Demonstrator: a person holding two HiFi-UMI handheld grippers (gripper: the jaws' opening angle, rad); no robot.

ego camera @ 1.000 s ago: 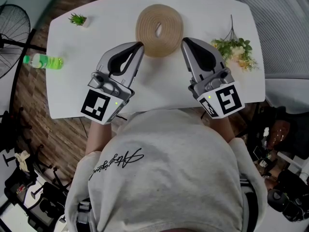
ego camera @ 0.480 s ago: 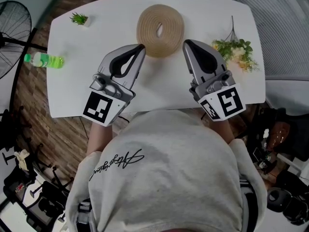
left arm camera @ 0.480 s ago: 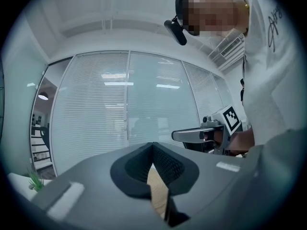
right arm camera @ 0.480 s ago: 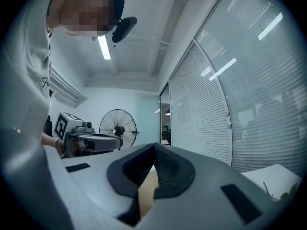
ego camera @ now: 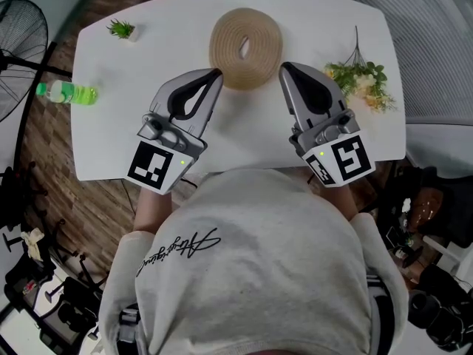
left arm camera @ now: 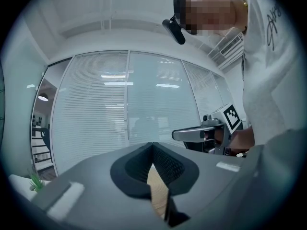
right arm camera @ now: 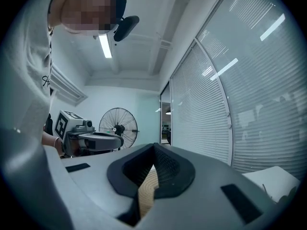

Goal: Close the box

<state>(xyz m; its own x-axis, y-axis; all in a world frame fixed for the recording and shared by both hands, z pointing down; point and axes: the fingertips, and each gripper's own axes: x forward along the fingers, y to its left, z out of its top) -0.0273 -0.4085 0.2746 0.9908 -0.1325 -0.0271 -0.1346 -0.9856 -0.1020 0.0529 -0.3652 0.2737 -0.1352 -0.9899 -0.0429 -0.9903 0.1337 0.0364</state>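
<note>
A round tan woven box (ego camera: pixel 245 46) with a slot in its top sits at the far middle of the white table (ego camera: pixel 126 135). My left gripper (ego camera: pixel 216 72) is shut and empty, its tip just off the box's near left rim. On the other side my right gripper (ego camera: pixel 283 66) is shut and empty too, close to the near right rim. In the left gripper view the closed jaws (left arm camera: pixel 153 145) let a tan sliver of the box (left arm camera: pixel 157 195) show below them. The right gripper view gives the same: closed jaws (right arm camera: pixel 153 147) over a strip of woven box (right arm camera: pixel 146 195).
A green bottle (ego camera: pixel 66 93) lies at the table's left edge and a small potted plant (ego camera: pixel 120 29) stands at the far left corner. A flower sprig (ego camera: pixel 362 80) lies at the right. A floor fan (ego camera: pixel 18 43) stands left of the table. Blinds fill the background.
</note>
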